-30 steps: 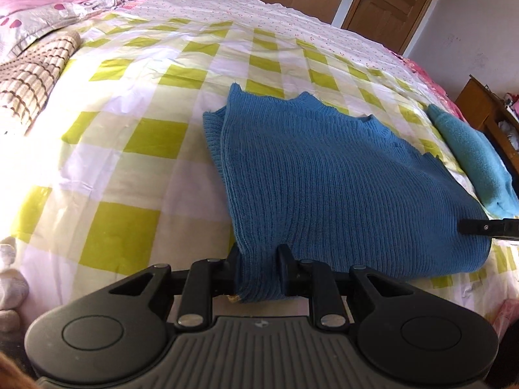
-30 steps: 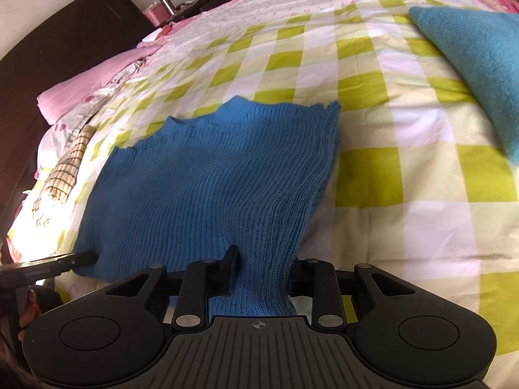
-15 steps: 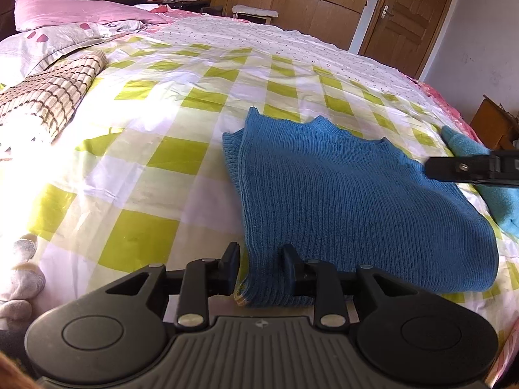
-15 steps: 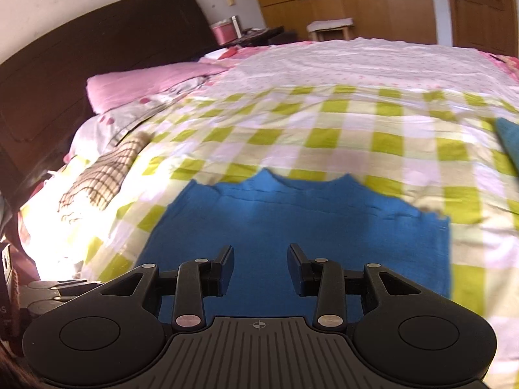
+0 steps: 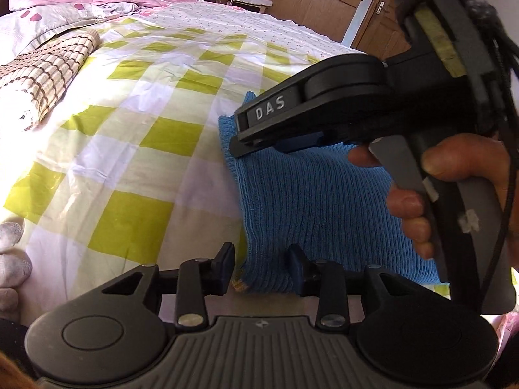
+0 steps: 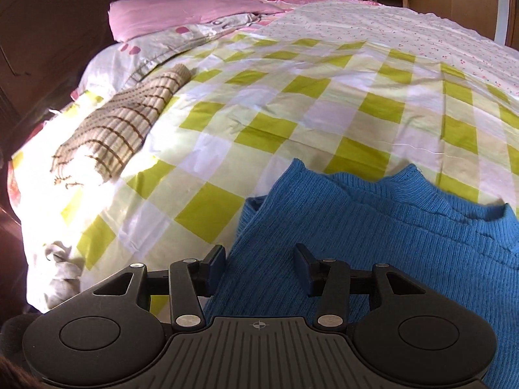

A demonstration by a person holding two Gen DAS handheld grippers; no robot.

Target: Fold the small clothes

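Lying folded on checked bedspread (image 6: 292, 103): blue sweater (image 6: 373, 233). Left gripper (image 5: 262, 267) fingers apart over sweater's corner; right gripper (image 6: 259, 267) fingers apart above it.

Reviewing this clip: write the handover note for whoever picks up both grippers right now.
Left gripper: open, its fingers either side of the near corner of the blue knit sweater, not clamped.
Right gripper: open, low over the sweater's left part, holding nothing.
The sweater lies on the checked bedspread, already folded at least once, with layered edges at its far left corner.
Left to do: any further folds and tidying.
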